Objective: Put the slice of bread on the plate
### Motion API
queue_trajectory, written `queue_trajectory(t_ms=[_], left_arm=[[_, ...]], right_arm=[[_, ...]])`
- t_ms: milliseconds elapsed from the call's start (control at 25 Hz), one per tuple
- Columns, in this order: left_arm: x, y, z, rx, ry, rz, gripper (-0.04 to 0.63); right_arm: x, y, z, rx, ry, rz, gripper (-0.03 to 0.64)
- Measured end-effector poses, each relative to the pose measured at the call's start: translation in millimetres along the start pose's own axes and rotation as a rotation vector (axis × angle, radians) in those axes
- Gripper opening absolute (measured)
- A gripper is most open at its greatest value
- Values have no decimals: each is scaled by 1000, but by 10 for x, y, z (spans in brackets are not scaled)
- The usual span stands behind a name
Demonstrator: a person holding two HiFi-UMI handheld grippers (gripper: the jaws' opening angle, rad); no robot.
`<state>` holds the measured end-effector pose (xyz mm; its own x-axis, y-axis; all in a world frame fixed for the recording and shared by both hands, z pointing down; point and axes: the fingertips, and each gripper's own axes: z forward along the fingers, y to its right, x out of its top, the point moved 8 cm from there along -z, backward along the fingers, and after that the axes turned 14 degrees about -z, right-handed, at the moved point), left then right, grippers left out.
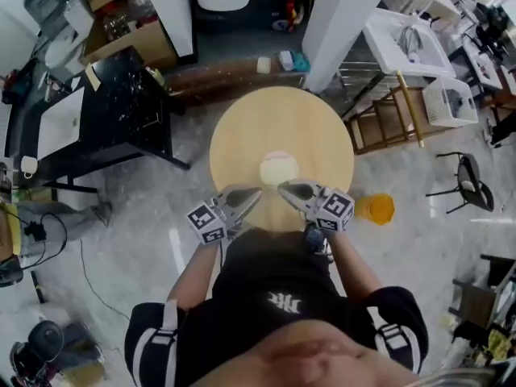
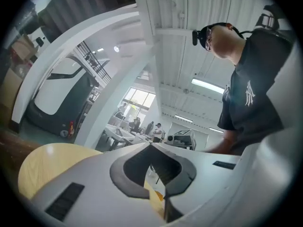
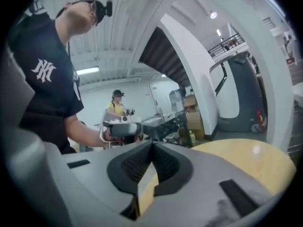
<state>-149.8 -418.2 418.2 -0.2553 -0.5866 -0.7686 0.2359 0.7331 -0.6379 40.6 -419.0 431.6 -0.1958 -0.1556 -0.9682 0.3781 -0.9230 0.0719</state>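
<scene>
Head view: round wooden table (image 1: pixel 242 135), pale plate (image 1: pixel 278 168) near its middle, a bit toward the person. Creamy patch on the plate is prob. the bread. It's too blurred to split bread from plate, so no long axis is readable. left gripper (image 1: pixel 253 193) and right gripper (image 1: pixel 285 189) are both over the near table edge. Tips angle inward toward each other, and the plate lies just past the tips and between them. Reach approx. even; right tip looks a hair closer to the plate rim in-picture. Height gap btw tips and plate can't be told from above. Orange thing (image 1: pixel 376 208) on floor at right, not relevant.

Left gripper view: jaws together, tips meeting, nothing pinched btw the pads. Looks roughly level across the table. Plate not in shot.

Right gripper view: jaws together too, empty. Table low right, left gripper seen opposite. Plate not visible here either.

Judgement: if that patch is the bread, task looks done w/ both tools clear of it. If not, no bread is seen anywhere on the table. Any next move would go down and fwd toward the plate; either hand fits.
</scene>
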Motion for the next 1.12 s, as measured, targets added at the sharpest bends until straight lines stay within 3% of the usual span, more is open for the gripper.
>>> queue_trajectory(t_ms=[160,320,480,680,800,960,1120], left_arm=[[254,121,51,-44,12,35,6],[366,381,131,-138,-10,43,5],[246,789,212,-114,-1,96,6],[39,1391,282,-94,-58,123,6],[-251,1812,294,-87,-60,128,6],[-673,2176,362,-28,-40,82,5],[-1133,2616,416,-28,-120,74,6]], right_arm=[[382,-15,-70,-18,110,-34,-3],[702,-115,-269,-20,257,-131,-3],[787,-312,-703,-23,350,-178,-2],[694,-658,-1192,59,436,-164,-2],[493,-1032,-1568,44,428,-152,-2],[62,-1490,-2004,31,468,-56,-2],[-291,-1860,-2375,-26,482,22,-2]])
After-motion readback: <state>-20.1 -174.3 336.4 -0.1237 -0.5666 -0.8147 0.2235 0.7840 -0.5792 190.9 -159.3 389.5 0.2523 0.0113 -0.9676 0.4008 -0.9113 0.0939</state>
